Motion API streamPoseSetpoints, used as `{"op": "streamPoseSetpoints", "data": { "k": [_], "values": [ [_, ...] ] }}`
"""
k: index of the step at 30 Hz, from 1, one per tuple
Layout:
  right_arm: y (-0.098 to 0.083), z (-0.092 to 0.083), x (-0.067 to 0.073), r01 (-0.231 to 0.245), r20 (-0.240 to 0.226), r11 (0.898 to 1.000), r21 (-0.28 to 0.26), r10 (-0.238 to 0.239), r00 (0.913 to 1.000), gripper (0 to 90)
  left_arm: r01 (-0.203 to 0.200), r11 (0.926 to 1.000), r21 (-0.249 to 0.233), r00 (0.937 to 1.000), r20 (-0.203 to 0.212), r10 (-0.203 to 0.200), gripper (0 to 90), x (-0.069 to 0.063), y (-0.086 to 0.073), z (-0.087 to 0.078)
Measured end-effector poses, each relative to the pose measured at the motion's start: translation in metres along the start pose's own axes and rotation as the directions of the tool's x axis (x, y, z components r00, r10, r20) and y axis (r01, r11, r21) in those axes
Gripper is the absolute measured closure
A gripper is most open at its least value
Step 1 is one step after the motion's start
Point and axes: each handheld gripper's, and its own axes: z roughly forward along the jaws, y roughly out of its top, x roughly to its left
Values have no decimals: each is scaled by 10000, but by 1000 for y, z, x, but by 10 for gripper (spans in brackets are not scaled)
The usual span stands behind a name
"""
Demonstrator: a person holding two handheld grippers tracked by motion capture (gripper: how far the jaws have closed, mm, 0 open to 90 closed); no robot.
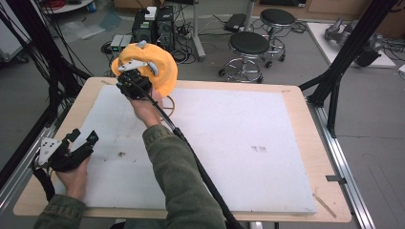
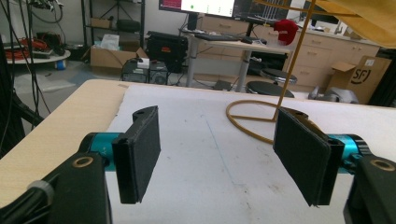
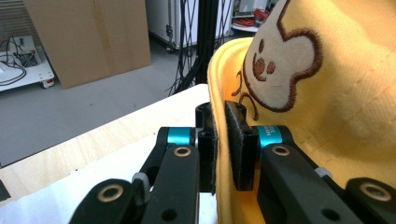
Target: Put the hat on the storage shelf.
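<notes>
While the right gripper [image 1: 136,81] sits at about 11 o'clock on the table, near the far edge, its jaws are pinched on the edge of a yellow cap [image 1: 154,67], held up above the surface. From the right gripper view the right gripper's two black pads [image 3: 238,140] press the cap's yellow rim between them, nearly touching, with cyan collars behind each; an embroidered cream bear face with brown outline [image 3: 280,65] shows on the cap cloth at 1 o'clock of the jaws. Below the cap a thin gold wire stand [image 1: 168,106] rests on the white foam board [image 1: 239,143], its ring base flat on the board; whether the cap touches the stand's top, cannot tell. Left gripper [image 1: 79,143] is at 8 o'clock of the table, near the left edge, held in the person's left hand [image 1: 71,176], jaws spread wide apart with nothing between them. From the left gripper view the left gripper's pads [image 2: 140,154] stand apart over bare board, and the stand's ring and slanted stem lie ahead toward 1 o'clock, clear of the jaws. A green sleeve [image 1: 179,176] covers the right forearm, cable trailing along it. Black stools [image 1: 248,45] stand on the floor beyond the table at 12 o'clock. Board carries faint dirt marks.
</notes>
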Motion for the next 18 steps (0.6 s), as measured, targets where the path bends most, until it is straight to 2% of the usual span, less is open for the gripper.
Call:
{"op": "streamPoseSetpoints", "data": {
  "k": [1, 2, 3, 4, 6, 7, 10, 11, 12, 15, 16, 18],
  "values": [
    [0, 0, 0, -73, -76, 10000, -42, 73, 9999, 752, -8, 10000, 14, 10000, 0, 8, 321, 0, 0, 0],
    [0, 0, 0, -73, -76, 10000, -42, 73, 9999, 752, -8, 10000, 14, 10000, 0, 8, 321, 0, 0, 0],
    [1, 0, 0, -209, -251, 9998, -73, 207, 9995, 694, 8, 10000, -5, 10000, -8, -8, 321, 0, 0, 0],
    [2, -1, 1, -477, -707, 9987, -199, 461, 9964, 609, -4, 10000, 14, 10000, -6, 4, 321, 0, 0, 0],
    [2, -1, 1, -384, -733, 9990, -211, 367, 9966, 580, -5, 10000, 22, 10000, -5, 5, 321, 0, 0, 0],
    [4, -2, 3, -317, -854, 9993, -212, 298, 9959, 511, 0, 10000, 16, 10000, -7, 0, 321, 0, 0, 0],
    [6, -5, 4, -429, -991, 9985, -348, 392, 9943, 470, 40, 10000, -10, 10000, -18, -40, 321, 0, 0, 1],
    [10, -9, 4, -416, -1004, 9970, -657, 349, 9943, 431, 43, 10000, -17, 10000, -22, -43, 321, 1, 0, 1],
    [10, -9, 4, -416, -1004, 9970, -657, 349, 9943, 431, 45, 10000, -18, 10000, -26, -45, 321, 1, 0, 1],
    [16, -18, 1, -620, -1082, 9904, -1231, 487, 9929, 365, 48, 10000, -32, 10000, -18, -48, 321, 1, 0, 1],
    [19, -24, -1, -724, -1037, 9847, -1586, 564, 9930, 270, 49, 10000, -30, 10000, -16, -49, 321, 1, 0, 1],
    [20, -26, -2, -686, -1016, 9819, -1767, 511, 9935, 234, 49, 10000, -35, 10000, -20, -49, 321, 1, 0, 1]
  ]
}}
